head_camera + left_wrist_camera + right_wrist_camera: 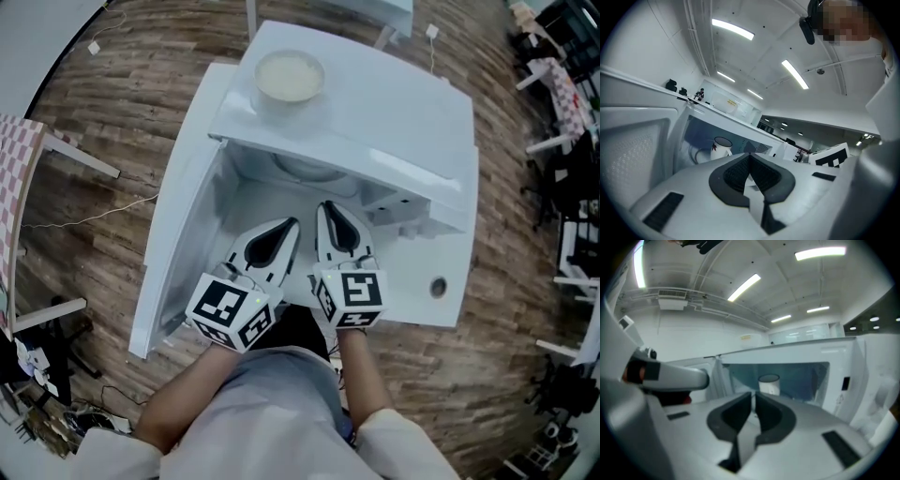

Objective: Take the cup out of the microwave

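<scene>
A shallow, round, cream-coloured bowl (291, 75) stands upright. A brown wood-plank floor (122, 103) spreads all around. A table with a red-and-white checked cloth (17, 164) shows at the left edge, and a thin white cable (94, 217) trails across the floor just beside it. Long white ceiling light strips (733, 29) glow overhead.

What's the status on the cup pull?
Left gripper and right gripper shut, empty, at the microwave opening. Cup upright inside, untouched. Door open, nothing blocking.

legible text: 0 | cup (723, 149): red mark, unreadable | microwave (868, 380): front label too blurred
</scene>
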Demonstrator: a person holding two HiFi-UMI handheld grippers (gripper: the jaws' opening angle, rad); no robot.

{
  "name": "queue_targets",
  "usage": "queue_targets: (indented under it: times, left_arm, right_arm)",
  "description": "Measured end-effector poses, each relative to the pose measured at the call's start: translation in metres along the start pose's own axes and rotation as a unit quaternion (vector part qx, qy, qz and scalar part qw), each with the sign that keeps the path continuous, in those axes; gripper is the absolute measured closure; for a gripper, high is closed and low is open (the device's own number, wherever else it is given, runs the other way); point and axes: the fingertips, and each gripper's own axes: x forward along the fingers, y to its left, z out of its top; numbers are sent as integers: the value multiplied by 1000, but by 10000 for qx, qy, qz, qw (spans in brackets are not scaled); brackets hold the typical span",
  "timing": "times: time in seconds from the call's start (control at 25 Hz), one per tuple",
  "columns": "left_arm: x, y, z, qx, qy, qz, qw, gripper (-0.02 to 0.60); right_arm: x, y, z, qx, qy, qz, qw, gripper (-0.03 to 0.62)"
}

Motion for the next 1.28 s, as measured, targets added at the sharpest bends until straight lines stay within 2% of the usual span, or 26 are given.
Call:
queue_targets:
  times: [0.2,0.4,0.88,1.28]
  left_arm:
    - [7,5,-9,-39,97,65,9999,571]
    - [13,10,-13,-56,145,135,9998,571]
    - [17,24,-12,-144,179,321,9992,571]
    - [18,33,-20,-311,252,406,9984,571]
  right_arm:
    - [16,-18,-13,44,56,-73,9999,555]
    - [29,-25,-19,-16,104,-54,9999,522]
    - [76,-48,-28,-203,96,-317,9992,437]
    - [107,-51,-28,-239,99,-296,9992,430]
